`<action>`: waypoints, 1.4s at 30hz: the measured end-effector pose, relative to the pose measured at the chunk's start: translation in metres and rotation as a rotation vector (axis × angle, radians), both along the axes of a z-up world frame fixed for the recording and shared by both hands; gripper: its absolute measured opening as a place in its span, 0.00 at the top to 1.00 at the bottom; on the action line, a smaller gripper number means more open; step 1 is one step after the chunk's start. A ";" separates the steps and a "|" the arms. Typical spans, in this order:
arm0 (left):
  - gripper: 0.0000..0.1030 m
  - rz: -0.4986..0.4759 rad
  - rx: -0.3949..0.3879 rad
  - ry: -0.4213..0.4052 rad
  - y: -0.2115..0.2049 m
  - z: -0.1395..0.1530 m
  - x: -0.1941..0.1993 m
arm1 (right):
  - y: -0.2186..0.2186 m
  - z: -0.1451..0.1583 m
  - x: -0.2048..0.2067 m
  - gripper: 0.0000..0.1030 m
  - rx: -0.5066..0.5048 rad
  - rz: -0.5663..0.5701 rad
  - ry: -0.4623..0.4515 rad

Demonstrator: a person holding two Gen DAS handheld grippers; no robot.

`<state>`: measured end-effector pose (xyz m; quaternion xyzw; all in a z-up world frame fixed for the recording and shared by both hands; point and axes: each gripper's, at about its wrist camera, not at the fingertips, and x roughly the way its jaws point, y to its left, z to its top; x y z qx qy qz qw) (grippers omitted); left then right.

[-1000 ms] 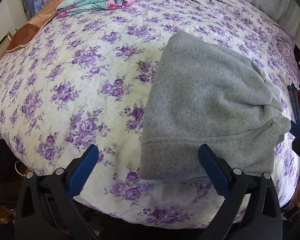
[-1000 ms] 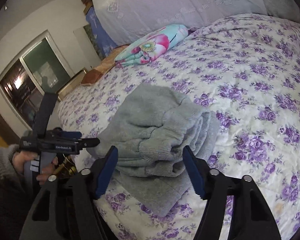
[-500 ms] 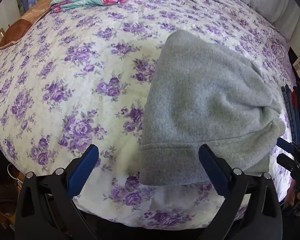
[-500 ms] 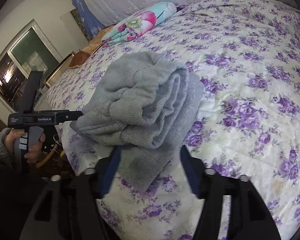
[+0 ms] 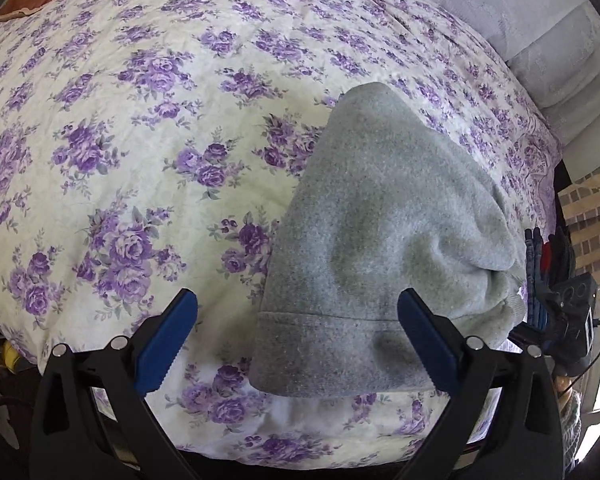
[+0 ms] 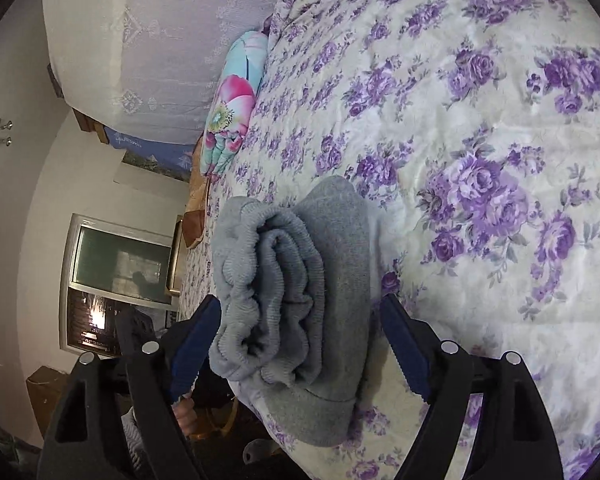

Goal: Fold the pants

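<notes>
In the last second I have rolled my right gripper (image 6: 300,350) onto its side, so in the right wrist view the bed now runs vertically, where a second ago it lay level, and I have brought it closer to the folded grey fleece pants (image 6: 296,304). Its blue jaws stand apart, one on each side of the bundle's stacked end, and I cannot tell if they touch the cloth; nothing is clamped. My left gripper (image 5: 296,340) has also come nearer and lower, with its jaws wide apart above the hemmed near edge of the pants (image 5: 384,248), holding nothing. To me this means the folding is nearly done and I am only lining up for a last fold or a tidy-up. The pants lie on the white quilt with purple flowers (image 5: 140,160), close to the near edge of the bed, with a little overhang at the corner. In the left wrist view the long axis of the bundle runs from the hemmed edge near me away toward the far rounded fold, leaning a bit to the right, and the layered ribbed end points to the right gripper. A floral turquoise and pink folded blanket (image 6: 232,104) lies far away by the headboard.
</notes>
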<state>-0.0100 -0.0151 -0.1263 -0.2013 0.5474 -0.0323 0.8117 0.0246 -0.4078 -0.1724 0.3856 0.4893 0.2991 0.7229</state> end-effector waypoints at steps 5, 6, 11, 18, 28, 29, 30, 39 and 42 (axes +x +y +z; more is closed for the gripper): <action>0.05 -0.092 -0.013 0.045 -0.007 -0.018 0.015 | 0.020 -0.006 0.006 0.19 -0.058 0.000 0.014; 0.05 -0.100 -0.027 0.050 -0.008 -0.022 0.017 | 0.023 -0.008 0.007 0.19 -0.058 -0.005 0.021; 0.04 -0.107 -0.157 0.064 0.002 -0.042 0.020 | 0.036 -0.012 0.010 0.17 -0.060 -0.022 0.041; 0.04 -0.174 -0.210 0.029 0.006 -0.051 0.021 | 0.039 -0.022 0.008 0.11 -0.047 -0.073 0.044; 0.04 -0.243 -0.127 0.029 -0.005 -0.042 0.033 | 0.055 -0.017 0.013 0.04 -0.149 -0.033 0.027; 0.04 -0.264 -0.112 0.026 -0.007 -0.041 0.035 | 0.054 -0.016 0.011 0.04 -0.149 -0.025 0.013; 0.04 -0.292 -0.092 0.022 -0.010 -0.039 0.038 | 0.053 -0.016 0.010 0.04 -0.149 -0.023 -0.003; 0.06 -0.396 -0.155 0.015 -0.013 -0.043 0.039 | 0.051 -0.014 -0.003 0.04 -0.170 -0.095 -0.043; 0.11 -0.415 -0.172 0.006 -0.012 -0.043 0.036 | 0.058 -0.012 -0.006 0.04 -0.190 -0.126 -0.033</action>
